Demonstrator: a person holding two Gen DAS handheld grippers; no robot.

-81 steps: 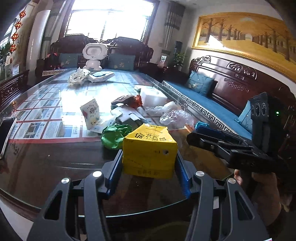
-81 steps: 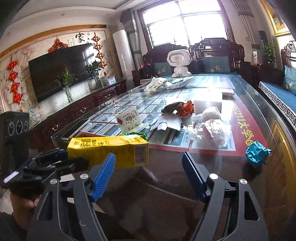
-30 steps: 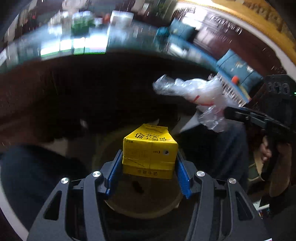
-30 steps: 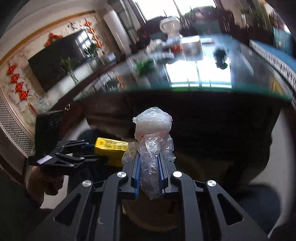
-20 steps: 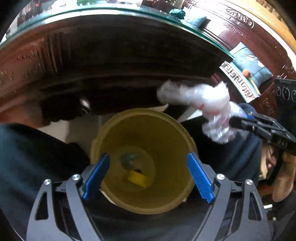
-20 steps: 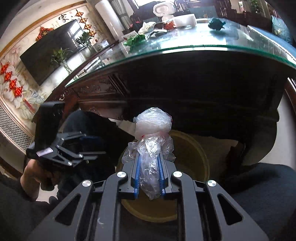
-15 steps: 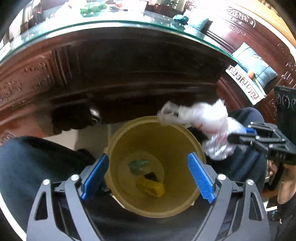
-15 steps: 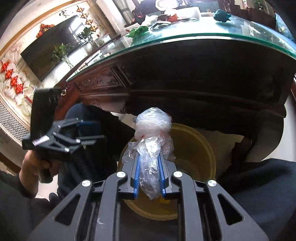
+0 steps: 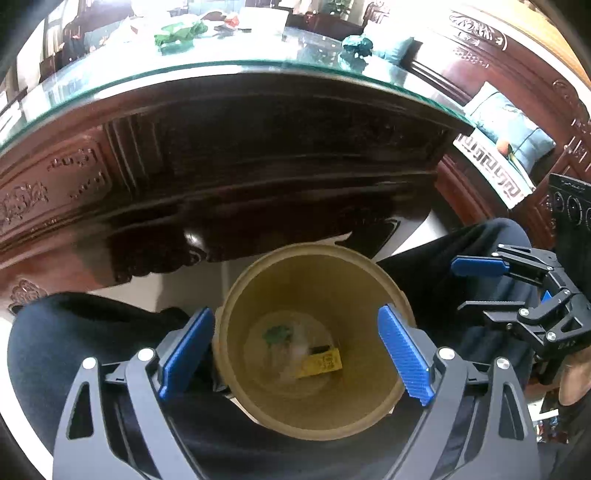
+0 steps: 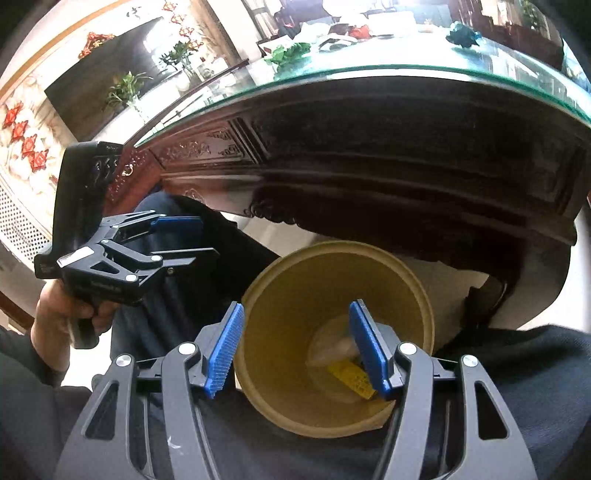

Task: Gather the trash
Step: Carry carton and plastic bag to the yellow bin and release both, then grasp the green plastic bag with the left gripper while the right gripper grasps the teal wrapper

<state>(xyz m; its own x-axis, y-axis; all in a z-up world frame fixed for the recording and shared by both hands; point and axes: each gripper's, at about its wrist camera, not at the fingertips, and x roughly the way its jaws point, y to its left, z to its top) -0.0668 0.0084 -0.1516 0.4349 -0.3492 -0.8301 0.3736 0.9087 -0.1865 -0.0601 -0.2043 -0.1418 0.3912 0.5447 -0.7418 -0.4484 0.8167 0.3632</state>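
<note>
A tan round bin (image 9: 258, 280) stands on the floor between the person's knees, also in the right wrist view (image 10: 295, 262). A yellow carton (image 9: 322, 364) lies at its bottom with a clear plastic bag (image 9: 291, 350) and a green scrap (image 9: 276, 335); the carton (image 10: 349, 374) and bag (image 10: 332, 347) also show in the right wrist view. My left gripper (image 9: 295, 354) is open and empty above the bin. My right gripper (image 10: 297, 347) is open and empty above the bin, and shows at the right of the left wrist view (image 9: 480, 284).
The glass-topped dark wooden table (image 9: 229, 122) rises just beyond the bin, with green trash (image 9: 177, 35), a teal wad (image 9: 356, 44) and other litter on top. The person's dark-trousered legs (image 9: 92, 332) flank the bin. A carved sofa (image 9: 517, 122) stands right.
The left gripper let the yellow carton fall into the bin. The right gripper then opened and let the clear plastic bag drop into the bin. Both now hang empty over it.
</note>
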